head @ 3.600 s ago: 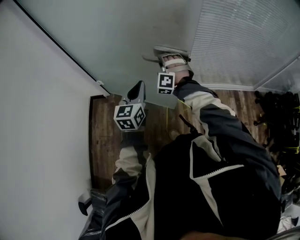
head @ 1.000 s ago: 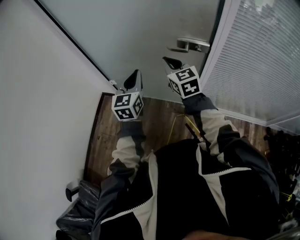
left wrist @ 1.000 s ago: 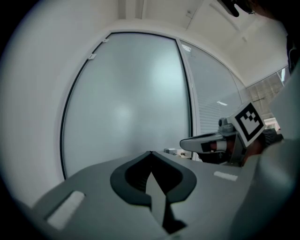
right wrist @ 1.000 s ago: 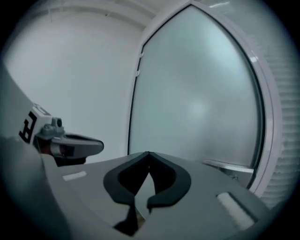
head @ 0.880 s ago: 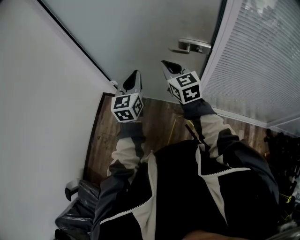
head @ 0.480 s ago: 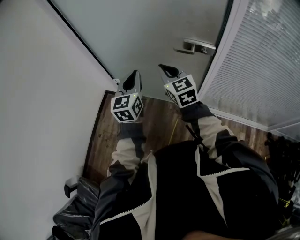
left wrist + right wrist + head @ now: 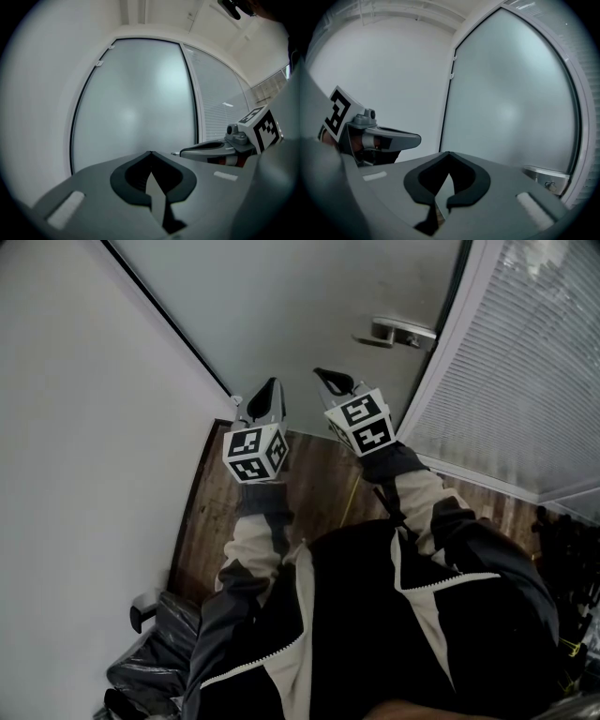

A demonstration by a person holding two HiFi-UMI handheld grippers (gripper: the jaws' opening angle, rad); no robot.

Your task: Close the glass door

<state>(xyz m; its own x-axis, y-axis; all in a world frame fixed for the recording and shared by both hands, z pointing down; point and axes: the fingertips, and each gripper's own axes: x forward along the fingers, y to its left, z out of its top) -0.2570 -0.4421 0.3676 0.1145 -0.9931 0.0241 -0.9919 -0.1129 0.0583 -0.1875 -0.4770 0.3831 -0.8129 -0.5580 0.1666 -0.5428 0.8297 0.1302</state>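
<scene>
The frosted glass door (image 7: 309,306) fills the top of the head view, and its silver lever handle (image 7: 396,332) sits near the door's right edge, beside the white frame. My right gripper (image 7: 330,378) hangs below and left of the handle, apart from it, shut and holding nothing. To its left my left gripper (image 7: 267,390) points at the glass, also shut and holding nothing. In the left gripper view my left gripper (image 7: 149,153) faces the door (image 7: 136,103). In the right gripper view my right gripper (image 7: 448,153) faces it too, with the handle (image 7: 546,176) at lower right.
A white wall (image 7: 84,427) runs along the left and a window with slatted blinds (image 7: 534,362) along the right. Brown wooden floor (image 7: 319,484) lies below the grippers. A dark bag (image 7: 155,662) sits at lower left and dark clutter (image 7: 572,549) at far right.
My right gripper, up at the door handle 3.6 seconds ago, has drawn back and left, away from the handle. The left gripper has hardly shifted.
</scene>
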